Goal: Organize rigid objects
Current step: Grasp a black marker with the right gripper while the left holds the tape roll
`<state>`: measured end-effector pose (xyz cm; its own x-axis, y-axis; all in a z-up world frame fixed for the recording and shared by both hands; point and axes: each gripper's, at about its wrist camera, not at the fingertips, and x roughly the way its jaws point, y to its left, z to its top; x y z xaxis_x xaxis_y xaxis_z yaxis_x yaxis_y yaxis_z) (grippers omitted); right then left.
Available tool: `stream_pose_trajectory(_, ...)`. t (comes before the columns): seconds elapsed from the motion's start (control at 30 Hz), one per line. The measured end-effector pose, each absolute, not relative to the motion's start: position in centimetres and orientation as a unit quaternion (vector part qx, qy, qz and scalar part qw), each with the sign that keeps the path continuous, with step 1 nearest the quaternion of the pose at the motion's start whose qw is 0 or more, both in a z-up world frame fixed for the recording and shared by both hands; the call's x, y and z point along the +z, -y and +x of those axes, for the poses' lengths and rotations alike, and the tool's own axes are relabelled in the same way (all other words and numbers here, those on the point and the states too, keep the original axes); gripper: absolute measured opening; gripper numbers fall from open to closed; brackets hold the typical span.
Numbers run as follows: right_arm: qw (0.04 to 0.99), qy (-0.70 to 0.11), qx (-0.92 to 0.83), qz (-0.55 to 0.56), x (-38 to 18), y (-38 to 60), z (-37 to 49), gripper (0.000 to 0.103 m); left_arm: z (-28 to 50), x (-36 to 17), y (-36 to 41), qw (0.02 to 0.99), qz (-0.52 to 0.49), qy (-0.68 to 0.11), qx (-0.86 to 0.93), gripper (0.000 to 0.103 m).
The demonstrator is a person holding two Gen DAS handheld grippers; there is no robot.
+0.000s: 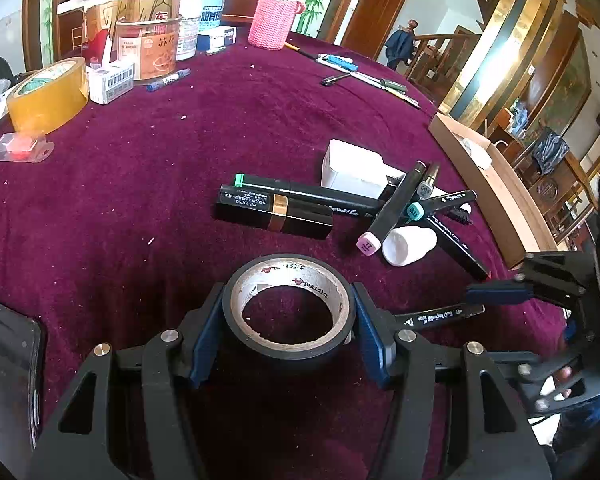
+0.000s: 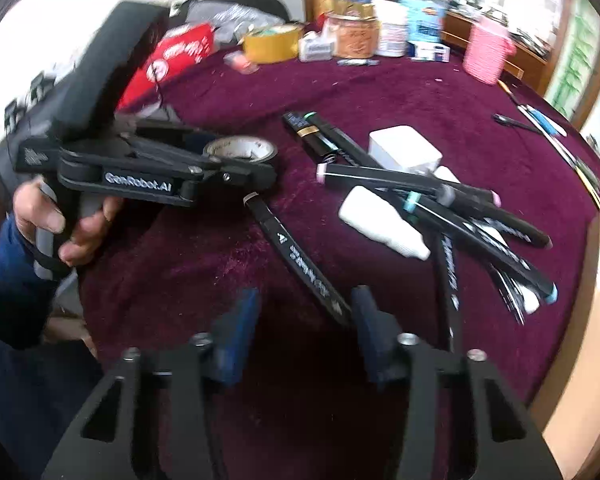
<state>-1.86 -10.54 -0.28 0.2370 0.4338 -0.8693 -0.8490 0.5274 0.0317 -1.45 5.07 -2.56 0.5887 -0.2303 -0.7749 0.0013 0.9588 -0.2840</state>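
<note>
Black electrical tape, a roll lying flat on the maroon tablecloth, sits clamped between the blue pads of the left gripper. Just right of it lies a loose black marker, its near end between the fingers of the right gripper, which stand apart and do not press on it. Beyond are a pile of markers, a white bottle, a black lipstick case and a white box.

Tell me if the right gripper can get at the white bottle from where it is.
Probably yes: the white bottle lies uncovered ahead of the right gripper, though one black marker sits between its jaws first.
</note>
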Motion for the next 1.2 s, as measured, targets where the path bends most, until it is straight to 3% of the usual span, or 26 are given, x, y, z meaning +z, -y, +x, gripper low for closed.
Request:
stream_pose_trajectory(0.23,0.744,-0.451,0.426,-0.247,-1.8,9.2,-0.2,0.013,-1.5,-2.6,-4.9,0.883,-0.124,-0.449,-0.063,0.058)
stream_pose_trajectory(0.37,0.75,-0.453,0.401,-0.267,-1.7,10.3,-2.2,0.013,-1.5,-2.6,-4.8,0.883,-0.12,-0.449,-0.062,0.058)
stream_pose_trajectory(0.93,0.807,-0.466,0.333,-0.142,-2.2,15.3,-2.3,0.017,-1.3,-2.9,-2.9,0.889,-0.044,-0.455,-0.031,0.058)
stream_pose_trajectory(1.2,0.816,-0.456,0.339,-0.11,-2.1,15.7,-2.8,0.013,-1.6,-2.7,-2.8,0.892,-0.042,-0.449,-0.025,0.058)
